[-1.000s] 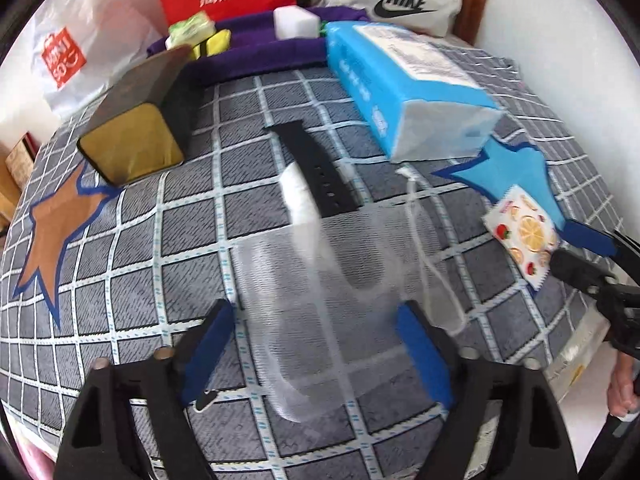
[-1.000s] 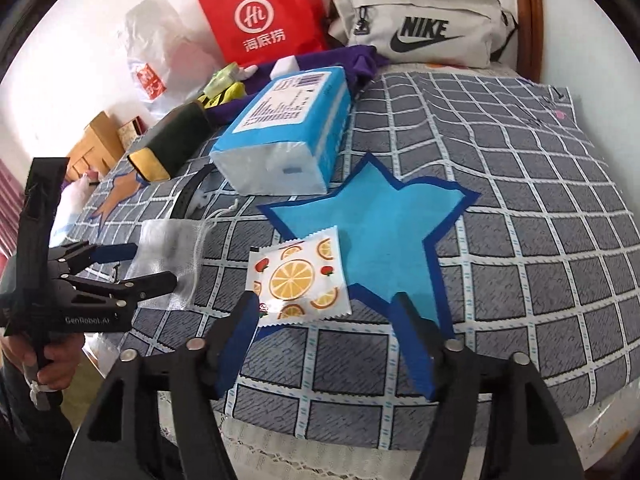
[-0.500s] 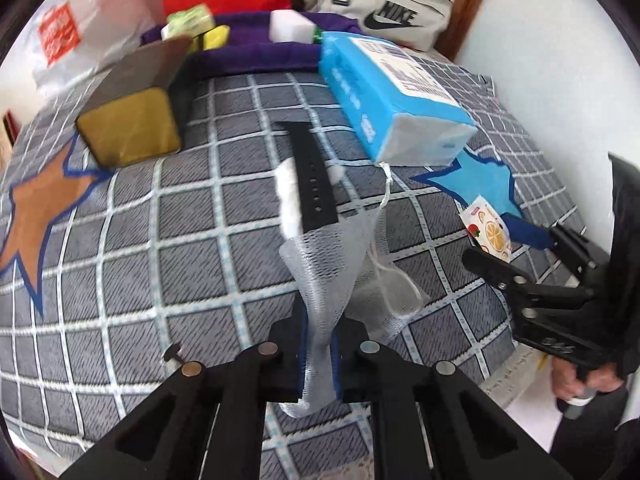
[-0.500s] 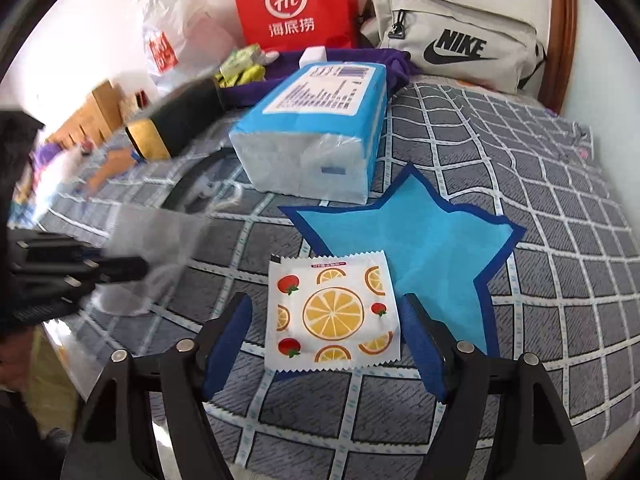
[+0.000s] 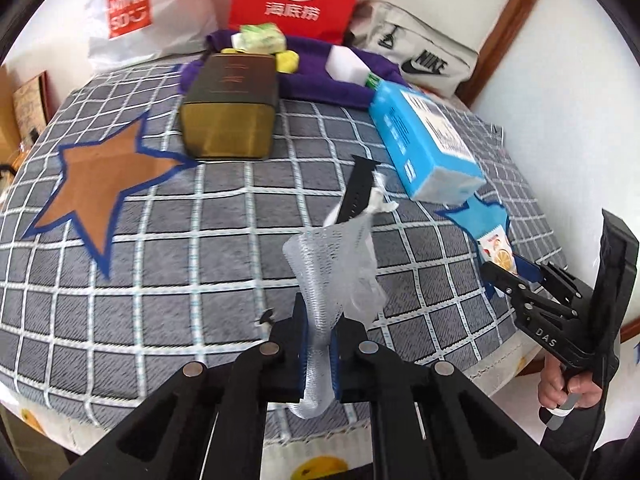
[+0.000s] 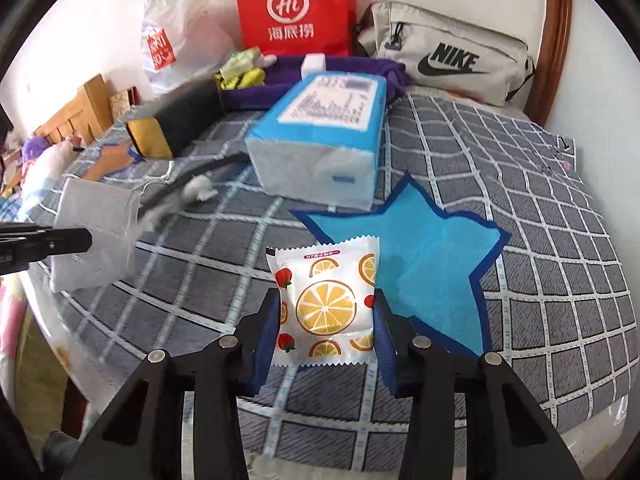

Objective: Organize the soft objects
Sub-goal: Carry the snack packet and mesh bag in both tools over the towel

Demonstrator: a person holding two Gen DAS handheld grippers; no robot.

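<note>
The left claw [image 5: 318,354], spread a second ago, is now clamped on the mesh bag [image 5: 336,276] and lifts it off the bed [image 5: 160,264], while the right claw [image 6: 326,334] has just been closing around the orange-print packet [image 6: 326,304] lying beside the blue star [image 6: 424,264], apparently next to be picked up.

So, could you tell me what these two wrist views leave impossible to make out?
- Left view: the white mesh bag veils its contents beside the black strap.
- Left view: the right gripper covers most of the fruit-print packet.
- Right view: motion blur smears the left gripper.
- Right view: whether the pads press the packet is unclear.
</note>
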